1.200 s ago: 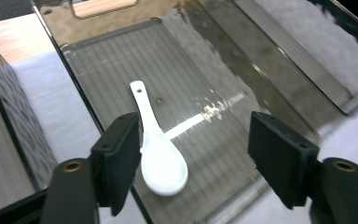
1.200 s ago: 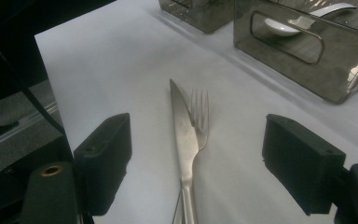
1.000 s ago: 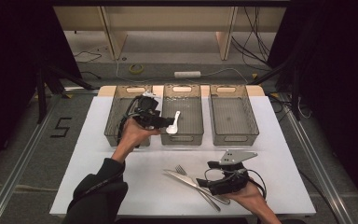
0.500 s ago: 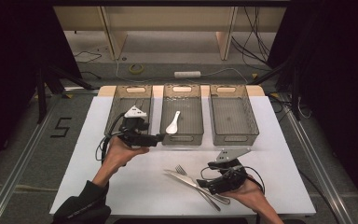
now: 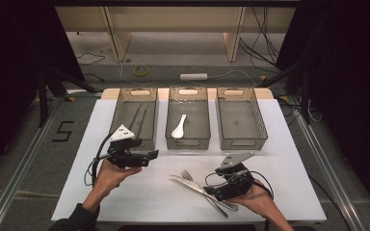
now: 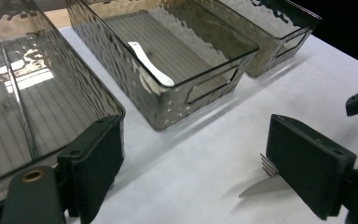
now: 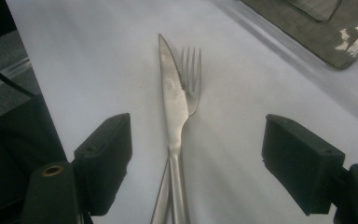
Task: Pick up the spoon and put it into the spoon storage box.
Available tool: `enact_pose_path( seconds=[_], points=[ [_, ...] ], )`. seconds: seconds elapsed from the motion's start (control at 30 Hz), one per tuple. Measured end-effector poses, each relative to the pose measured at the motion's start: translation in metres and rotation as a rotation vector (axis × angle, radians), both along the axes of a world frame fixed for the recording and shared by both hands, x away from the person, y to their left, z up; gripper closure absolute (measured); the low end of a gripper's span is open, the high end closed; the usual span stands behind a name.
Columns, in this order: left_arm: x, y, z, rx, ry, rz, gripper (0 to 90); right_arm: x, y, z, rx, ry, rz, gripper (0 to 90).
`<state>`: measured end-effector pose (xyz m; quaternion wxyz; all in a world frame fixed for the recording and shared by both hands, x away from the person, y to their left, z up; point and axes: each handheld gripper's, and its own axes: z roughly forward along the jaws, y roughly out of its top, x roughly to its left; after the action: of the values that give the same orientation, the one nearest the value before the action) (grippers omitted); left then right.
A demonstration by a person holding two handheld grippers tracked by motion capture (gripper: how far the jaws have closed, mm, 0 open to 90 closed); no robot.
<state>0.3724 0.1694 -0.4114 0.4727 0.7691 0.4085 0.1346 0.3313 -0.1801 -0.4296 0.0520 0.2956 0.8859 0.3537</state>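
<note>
The knife lies on top of the fork on the white counter between the wide, empty right tongs, so a squeeze could grab both, while the left tongs, just opened wide and empty, might bump in.

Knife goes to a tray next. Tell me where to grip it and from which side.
Probably the handle, nearest the right gripper, coming from above: the knife lies flat on the table, its blade over the fork, so the blade end is crowded.
</note>
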Motion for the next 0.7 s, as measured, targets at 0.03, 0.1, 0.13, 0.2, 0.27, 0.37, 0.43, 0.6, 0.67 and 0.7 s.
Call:
enact_pose_path(
  seconds=[0.03,0.1,0.13,0.2,0.27,0.37,0.43,0.6,0.67,0.7],
  points=[
    [-0.003,0.002,-0.002,-0.003,-0.006,-0.002,17.8,0.000,0.001,0.000,-0.007,0.002,0.000,25.3],
    [-0.008,0.004,-0.005,-0.011,-0.015,-0.003,17.8,0.000,0.002,0.001,-0.020,0.006,0.009,25.3],
    [-0.010,0.005,-0.006,-0.018,-0.017,-0.004,17.8,0.000,0.002,0.001,-0.023,0.012,0.009,25.5],
    [-0.015,0.005,-0.007,-0.023,-0.015,-0.011,17.5,0.001,0.003,0.000,-0.035,0.016,0.013,25.7],
    [-0.019,0.005,-0.007,-0.021,-0.029,-0.011,17.1,0.003,0.004,-0.001,-0.051,0.017,0.016,26.0],
    [-0.024,0.004,-0.006,-0.025,-0.035,-0.021,16.7,0.004,0.005,-0.002,-0.070,0.023,0.029,26.6],
    [-0.027,0.003,-0.006,-0.019,-0.044,-0.029,16.4,0.004,0.006,-0.003,-0.081,0.037,0.032,26.9],
    [-0.031,0.005,-0.006,-0.028,-0.058,-0.035,16.1,0.005,0.009,-0.006,-0.123,0.057,0.048,28.8],
    [-0.032,0.006,-0.007,-0.035,-0.058,-0.031,16.1,0.006,0.010,-0.007,-0.149,0.068,0.061,29.8],
    [-0.033,0.006,-0.007,-0.033,-0.056,-0.031,16.1,0.005,0.011,-0.008,-0.156,0.075,0.061,30.4]
  ],
)
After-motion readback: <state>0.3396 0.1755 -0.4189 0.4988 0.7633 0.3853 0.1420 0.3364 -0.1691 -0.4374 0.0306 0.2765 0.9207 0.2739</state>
